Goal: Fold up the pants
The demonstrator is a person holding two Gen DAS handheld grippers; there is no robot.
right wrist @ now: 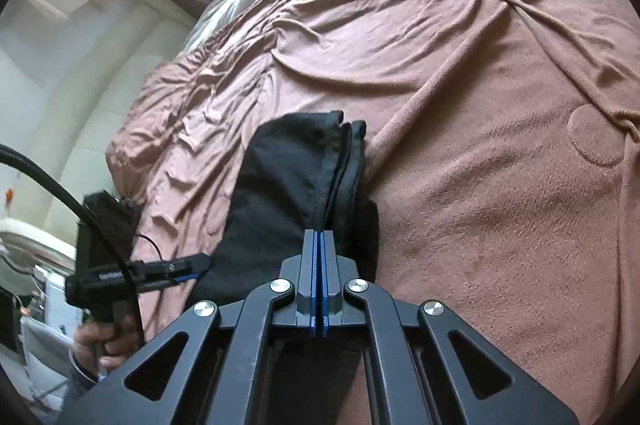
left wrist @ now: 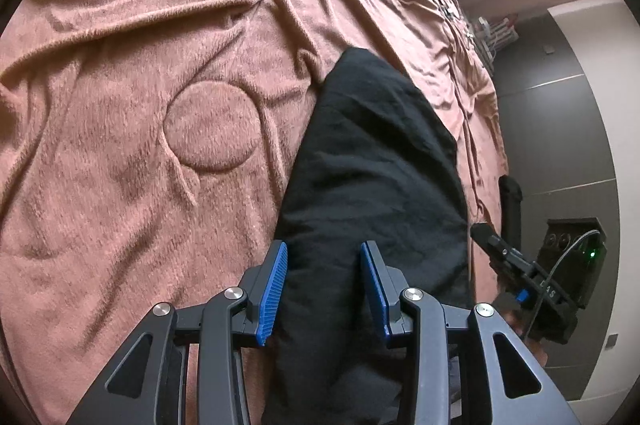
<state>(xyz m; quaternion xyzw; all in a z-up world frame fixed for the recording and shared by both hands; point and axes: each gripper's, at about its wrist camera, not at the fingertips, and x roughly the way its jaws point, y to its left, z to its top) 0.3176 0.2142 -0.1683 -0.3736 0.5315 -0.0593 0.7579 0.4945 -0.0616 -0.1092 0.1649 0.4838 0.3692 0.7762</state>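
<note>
The black pants (left wrist: 372,161) lie folded into a long narrow strip on a brown fleece blanket (left wrist: 140,145). My left gripper (left wrist: 324,257) is open, its blue pads on either side of the near part of the strip, just above the cloth. In the right wrist view the pants (right wrist: 288,177) run away from me with stacked edges at the far end. My right gripper (right wrist: 319,237) is shut, pads pressed together at the near edge of the pants; whether cloth is pinched between them does not show.
The blanket (right wrist: 500,145) covers a bed that fills most of both views. The bed edge (left wrist: 492,129) drops to a grey floor at the right. The other gripper (left wrist: 520,265) shows there by a black device with a green light (left wrist: 592,253).
</note>
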